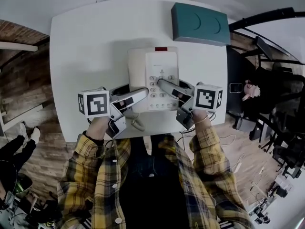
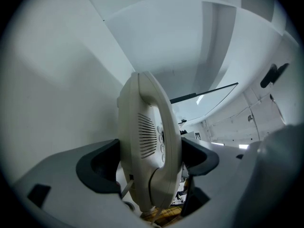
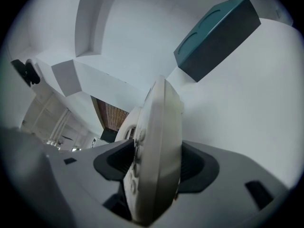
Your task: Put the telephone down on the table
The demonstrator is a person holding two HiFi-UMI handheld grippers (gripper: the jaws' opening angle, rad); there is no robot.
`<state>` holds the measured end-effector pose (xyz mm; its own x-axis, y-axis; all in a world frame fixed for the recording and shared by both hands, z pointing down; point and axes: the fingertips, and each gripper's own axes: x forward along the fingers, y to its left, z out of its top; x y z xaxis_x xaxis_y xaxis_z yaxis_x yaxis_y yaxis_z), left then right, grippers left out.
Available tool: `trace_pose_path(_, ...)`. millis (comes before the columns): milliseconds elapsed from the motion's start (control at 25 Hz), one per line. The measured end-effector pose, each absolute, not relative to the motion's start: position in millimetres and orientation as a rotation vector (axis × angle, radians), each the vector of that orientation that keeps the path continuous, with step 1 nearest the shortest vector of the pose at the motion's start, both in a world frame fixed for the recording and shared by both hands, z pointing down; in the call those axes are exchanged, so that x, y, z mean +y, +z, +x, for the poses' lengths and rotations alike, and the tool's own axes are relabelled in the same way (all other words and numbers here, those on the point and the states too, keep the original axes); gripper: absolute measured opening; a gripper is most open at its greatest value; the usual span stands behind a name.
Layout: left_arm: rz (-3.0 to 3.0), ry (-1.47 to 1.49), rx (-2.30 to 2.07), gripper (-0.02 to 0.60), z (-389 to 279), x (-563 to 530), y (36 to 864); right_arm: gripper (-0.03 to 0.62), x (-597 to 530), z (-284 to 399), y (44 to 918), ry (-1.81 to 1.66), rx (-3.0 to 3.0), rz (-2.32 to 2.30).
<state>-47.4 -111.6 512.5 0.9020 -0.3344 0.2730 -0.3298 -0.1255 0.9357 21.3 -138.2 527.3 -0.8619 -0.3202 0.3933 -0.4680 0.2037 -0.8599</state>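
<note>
Over the table (image 1: pixel 76 42), left gripper (image 2: pixel 149 161) and right gripper (image 3: pixel 156 164) jaws pinch the telephone (image 1: pixel 161 63).

Lab-like workroom, white table (image 1: pixel 86 46), wood-plank floor (image 1: pixel 28 80), black equipment stands (image 1: pixel 286 151) and loose cables (image 1: pixel 229 140) along one side, another person (image 1: pixel 269 87) seated nearby.

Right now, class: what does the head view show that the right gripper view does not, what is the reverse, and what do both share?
Head view only: the person's yellow plaid sleeves, the left tongs and the keypad of the cream push-button telephone, face-on. Right gripper view only: the right tongs closed on that telephone's edge, dark pads pressing both sides. Both: the telephone, the teal rectangular box and the white table.
</note>
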Motion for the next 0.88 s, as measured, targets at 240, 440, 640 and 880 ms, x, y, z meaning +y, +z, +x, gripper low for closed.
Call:
trace_pose_path(240, 1.711, 0.007, -0.511, 0.388, -45.7, -110.7, 519.6, 0.268, -136.9, 23.0, 535.4, 1.768, -2.316, 0.772)
trace_pose_path(440, 1.683, 0.002, -0.507, 0.388, -44.9, -108.5, 526.7, 0.268, -136.2, 23.0, 541.5, 1.775, -2.293, 0.776)
trace_pose_path(640, 1.730, 0.067, -0.509, 0.388, -42.5, -106.1, 536.2, 0.268, -132.0, 24.6, 552.4, 1.770, -2.259, 0.775)
trace_pose_path(880, 1.779, 0.142, -0.517, 0.390, -40.9, -100.5, 544.1, 0.270, -128.4, 23.8, 557.3, 1.731, -2.240, 0.761)
